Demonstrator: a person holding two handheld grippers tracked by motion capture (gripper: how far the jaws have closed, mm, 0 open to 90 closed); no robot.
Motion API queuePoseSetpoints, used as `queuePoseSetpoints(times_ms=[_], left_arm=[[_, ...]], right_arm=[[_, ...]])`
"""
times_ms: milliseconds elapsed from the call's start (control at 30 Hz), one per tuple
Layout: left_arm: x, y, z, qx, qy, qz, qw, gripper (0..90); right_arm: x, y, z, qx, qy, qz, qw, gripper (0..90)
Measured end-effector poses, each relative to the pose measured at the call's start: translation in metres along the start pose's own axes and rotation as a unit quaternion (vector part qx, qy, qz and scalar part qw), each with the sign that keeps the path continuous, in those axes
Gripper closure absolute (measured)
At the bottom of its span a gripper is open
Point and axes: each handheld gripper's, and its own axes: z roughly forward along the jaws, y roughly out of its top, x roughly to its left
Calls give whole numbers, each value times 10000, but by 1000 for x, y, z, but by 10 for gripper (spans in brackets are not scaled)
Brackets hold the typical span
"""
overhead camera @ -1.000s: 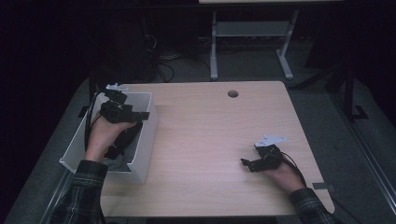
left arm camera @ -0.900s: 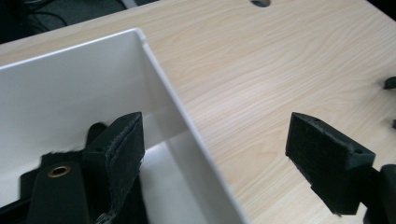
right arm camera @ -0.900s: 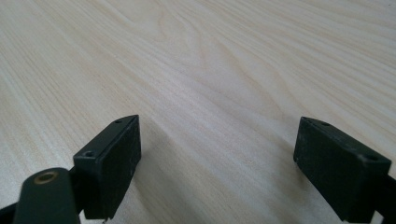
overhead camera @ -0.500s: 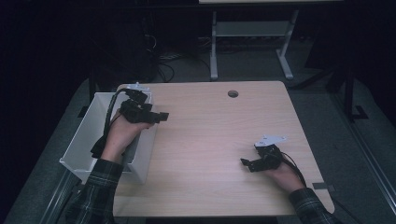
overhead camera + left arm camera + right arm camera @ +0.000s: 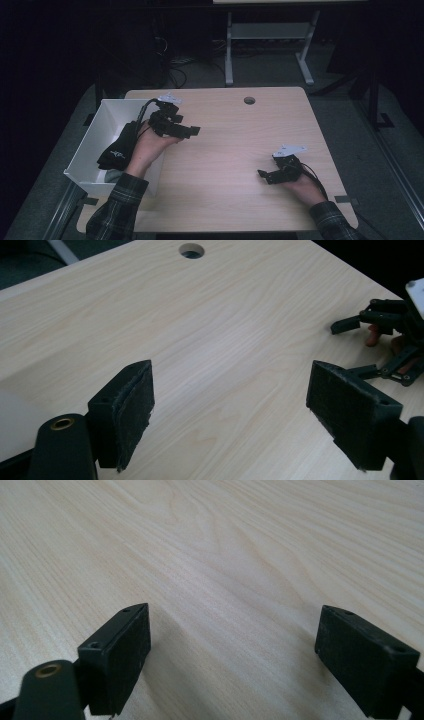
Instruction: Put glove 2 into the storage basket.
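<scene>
High view: my left gripper [image 5: 192, 131] hangs just right of the bin [image 5: 95, 145], jaws wide, holding nothing. A black cloth [image 5: 116, 150] lies in the bin. My right gripper [image 5: 263, 175] rests well right of the bin, jaws wide, holding nothing.

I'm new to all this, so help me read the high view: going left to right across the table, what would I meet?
white bin → black cloth in it → left gripper → table hole → right gripper.
</scene>
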Motion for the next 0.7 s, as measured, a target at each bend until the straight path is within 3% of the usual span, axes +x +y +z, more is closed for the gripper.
queuePoseSetpoints(times_ms=[300,700], left_arm=[[-15,-10,20,92,-188,37,9998,189],[-35,-30,52,357,-321,240,9986,185]], right_arm=[[0,0,0,1,11,-7,10000,146],[0,0,0,-1,15,-20,10000,146]])
